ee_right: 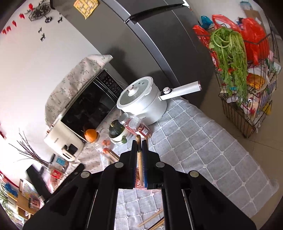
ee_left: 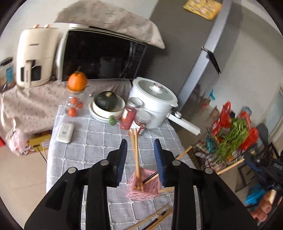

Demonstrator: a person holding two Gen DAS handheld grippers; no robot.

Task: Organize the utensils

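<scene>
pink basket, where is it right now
In the left wrist view the pink basket stands on the grey tablecloth low between the open left gripper fingers, chopsticks inside.

No text is reading clearly: air fryer (ee_left: 33, 58) logo, jar labels (ee_right: 144, 131) and the fridge note (ee_right: 86, 6) are all blurring out.

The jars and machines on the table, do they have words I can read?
No words can be read.
Air fryer: brand mark, too blurred.
Red-filled jar: label, too small.
White remote: print, too blurred.
Microwave: button panel, too small.
</scene>
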